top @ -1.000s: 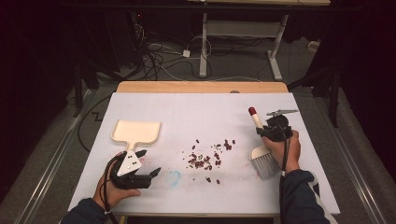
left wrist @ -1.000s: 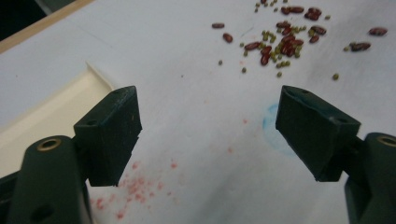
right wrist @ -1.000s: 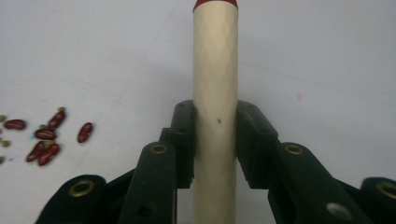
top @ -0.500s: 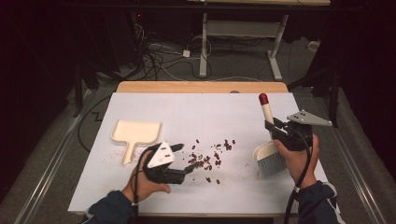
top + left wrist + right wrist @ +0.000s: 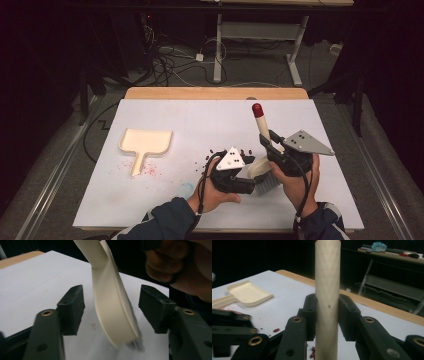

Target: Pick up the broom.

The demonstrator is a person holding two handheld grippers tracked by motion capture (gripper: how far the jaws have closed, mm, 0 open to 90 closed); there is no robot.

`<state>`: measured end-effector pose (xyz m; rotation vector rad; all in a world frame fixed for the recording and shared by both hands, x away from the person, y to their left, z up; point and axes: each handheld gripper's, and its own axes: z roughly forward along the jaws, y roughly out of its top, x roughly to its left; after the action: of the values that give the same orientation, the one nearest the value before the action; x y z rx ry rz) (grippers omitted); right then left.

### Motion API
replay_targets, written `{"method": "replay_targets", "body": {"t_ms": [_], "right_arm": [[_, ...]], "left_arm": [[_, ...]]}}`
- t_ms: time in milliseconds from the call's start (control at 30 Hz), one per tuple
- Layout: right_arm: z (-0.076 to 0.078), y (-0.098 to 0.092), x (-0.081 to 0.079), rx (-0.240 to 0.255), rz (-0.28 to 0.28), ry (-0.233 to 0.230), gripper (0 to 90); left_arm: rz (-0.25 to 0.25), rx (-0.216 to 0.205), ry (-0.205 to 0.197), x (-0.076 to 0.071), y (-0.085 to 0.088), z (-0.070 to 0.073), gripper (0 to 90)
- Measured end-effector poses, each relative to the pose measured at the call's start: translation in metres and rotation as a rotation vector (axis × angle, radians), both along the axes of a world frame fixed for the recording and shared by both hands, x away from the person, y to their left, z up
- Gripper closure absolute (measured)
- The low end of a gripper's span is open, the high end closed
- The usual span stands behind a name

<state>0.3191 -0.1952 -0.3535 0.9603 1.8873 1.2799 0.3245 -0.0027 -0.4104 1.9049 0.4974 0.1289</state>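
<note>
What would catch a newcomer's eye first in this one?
The cream brush with its red-tipped handle stands near the table's middle front, clamped in the right gripper. The left gripper has just been closing, jaws either side of the brush head without touching. A cream dustpan lies apart at left.

Looking like a lab or recording workspace: white-covered table (image 5: pixel 165 195) sitting in a dark room, tangled cables (image 5: pixel 175 62) trailing over grey floor at upper centre, metal desk legs (image 5: pixel 295 55) standing behind.
</note>
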Motion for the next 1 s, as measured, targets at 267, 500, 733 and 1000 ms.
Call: {"method": "replay_targets", "body": {"t_ms": [267, 500, 733, 1000], "right_arm": [[0.001, 0.02, -0.018, -0.008, 0.065, -0.035, 70.4], [0.005, 0.016, -0.022, 0.012, 0.171, -0.053, 69.5], [0.009, 0.005, -0.022, -0.055, 0.341, -0.028, 55.0], [-0.006, -0.009, -0.015, -0.228, 0.562, 0.078, 41.5]], "left_arm": [[-0.027, -0.011, 0.01, 0.003, 0.012, -0.005, 58.4], [-0.034, 0.054, -0.011, 0.009, 0.031, 0.001, 65.2], [-0.129, 0.158, -0.087, 0.004, 0.05, 0.013, 65.7], [-0.255, 0.216, -0.133, -0.004, 0.071, 0.017, 65.7]]}}
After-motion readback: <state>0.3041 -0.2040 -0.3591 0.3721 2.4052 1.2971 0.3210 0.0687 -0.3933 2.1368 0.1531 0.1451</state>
